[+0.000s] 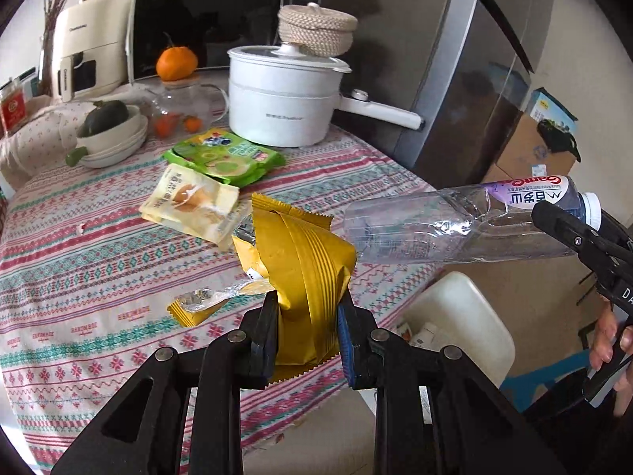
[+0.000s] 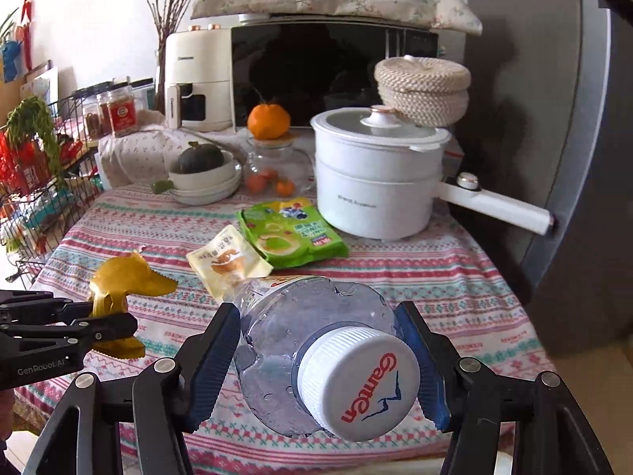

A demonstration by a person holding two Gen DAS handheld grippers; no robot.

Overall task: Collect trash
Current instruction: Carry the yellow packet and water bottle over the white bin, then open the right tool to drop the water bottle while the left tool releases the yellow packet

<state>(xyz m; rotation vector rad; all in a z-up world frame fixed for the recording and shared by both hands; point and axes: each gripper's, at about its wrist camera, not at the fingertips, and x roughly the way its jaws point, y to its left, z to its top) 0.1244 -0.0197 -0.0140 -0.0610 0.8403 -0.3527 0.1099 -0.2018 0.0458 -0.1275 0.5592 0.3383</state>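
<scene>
Gold wrapper sits clamped in left gripper; right gripper clasps plastic bottle.

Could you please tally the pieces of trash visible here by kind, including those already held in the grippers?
Plastic bottle, held in the right gripper: 1
Gold wrappers, one held in the left gripper: 2
Green wrapper: 1
Cream wrapper: 1
Total: 5

gold wrapper and clear bottle, both aloft
</scene>
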